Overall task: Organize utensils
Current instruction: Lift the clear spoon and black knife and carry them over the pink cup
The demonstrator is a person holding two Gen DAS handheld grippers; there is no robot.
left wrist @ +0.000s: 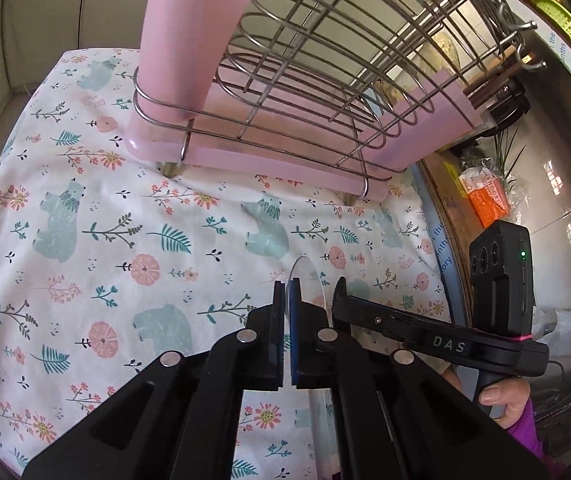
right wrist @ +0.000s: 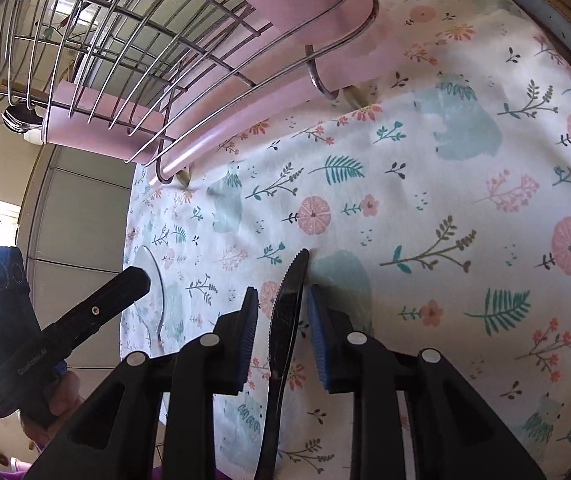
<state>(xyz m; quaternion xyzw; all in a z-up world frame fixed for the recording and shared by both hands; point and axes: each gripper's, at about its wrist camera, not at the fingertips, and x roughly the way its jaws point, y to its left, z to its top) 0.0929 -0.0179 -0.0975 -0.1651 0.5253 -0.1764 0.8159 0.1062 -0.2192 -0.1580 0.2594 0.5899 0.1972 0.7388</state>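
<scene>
Below the rack (left wrist: 309,92), left gripper (left wrist: 286,308) pinches spoon (left wrist: 305,280) for lifting; right gripper (right wrist: 281,312) jaws wide, straddling knife (right wrist: 285,320), ungrasped.

Pink tray (left wrist: 245,160), floral bear-print cloth (left wrist: 85,220)

2 grippers (left wrist: 287,320) (right wrist: 279,320), 1 spoon (left wrist: 305,280), 1 knife (right wrist: 285,316), 1 rack (left wrist: 305,80).

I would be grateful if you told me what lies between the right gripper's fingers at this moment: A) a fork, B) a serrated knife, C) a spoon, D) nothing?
B: in the right wrist view a dark serrated knife lies between the blue pads of the right gripper, which stand apart from the blade on both sides.
</scene>
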